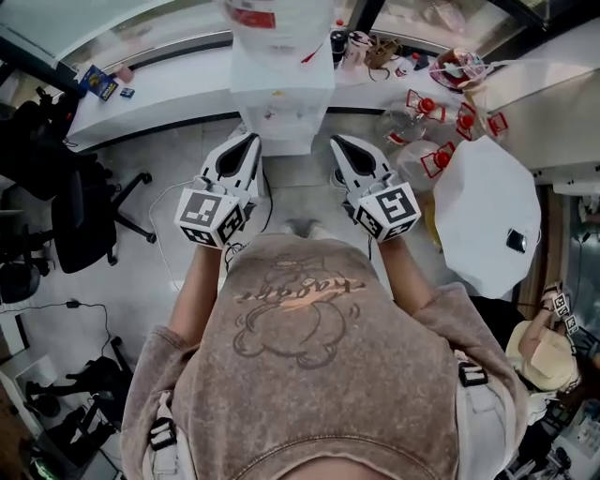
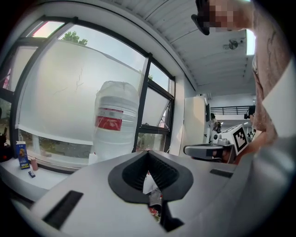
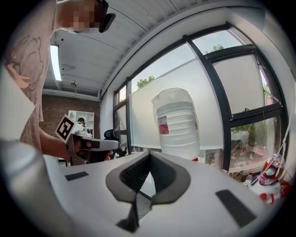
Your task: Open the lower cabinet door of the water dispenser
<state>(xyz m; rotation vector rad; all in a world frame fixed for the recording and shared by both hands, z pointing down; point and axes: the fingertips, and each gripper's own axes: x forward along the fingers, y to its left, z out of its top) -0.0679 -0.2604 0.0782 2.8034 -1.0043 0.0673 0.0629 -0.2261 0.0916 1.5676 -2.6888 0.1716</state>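
Observation:
The white water dispenser (image 1: 281, 94) stands straight ahead against the window ledge, with a big clear bottle (image 1: 277, 14) on top. From above I cannot make out its lower cabinet door. My left gripper (image 1: 248, 139) and right gripper (image 1: 337, 141) are held side by side just in front of the dispenser, pointing at it, apart from it. In the left gripper view the left gripper (image 2: 148, 152) has its jaw tips together with nothing between them, and the bottle (image 2: 115, 120) rises beyond. The right gripper (image 3: 150, 154) is likewise shut and empty, facing the bottle (image 3: 177, 122).
A black office chair (image 1: 80, 216) stands to the left, with cables on the floor. The curved white ledge (image 1: 159, 94) runs behind the dispenser. Red-capped bottles (image 1: 427, 108) and a round white table (image 1: 487, 216) are to the right. Another person's hat (image 1: 544, 352) shows at lower right.

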